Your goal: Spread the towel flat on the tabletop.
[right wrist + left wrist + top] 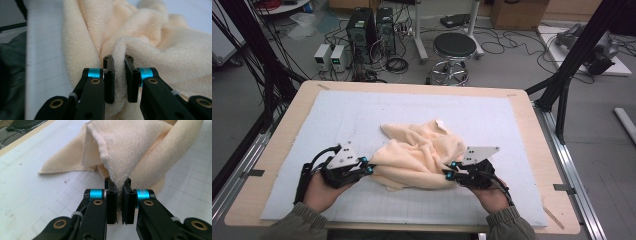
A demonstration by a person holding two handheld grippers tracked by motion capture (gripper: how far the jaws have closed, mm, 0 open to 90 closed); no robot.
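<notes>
The left gripper (pixel 368 167) and the right gripper (pixel 449 174) each clamp a near edge of a cream towel (pixel 419 152), jaws closed down to the thickness of the pinched cloth. In the left gripper view a thin hem stands squeezed between the pads; in the right gripper view a thicker rolled fold fills the gap. The towel lies between the two grippers and spreads away from them toward the table's (pixel 277 145) far edge, so its held edge runs side to side. Neither hand is nearer. The towel is fleecy, pale peach, crumpled in soft folds, one corner flipped up at the far side.
</notes>
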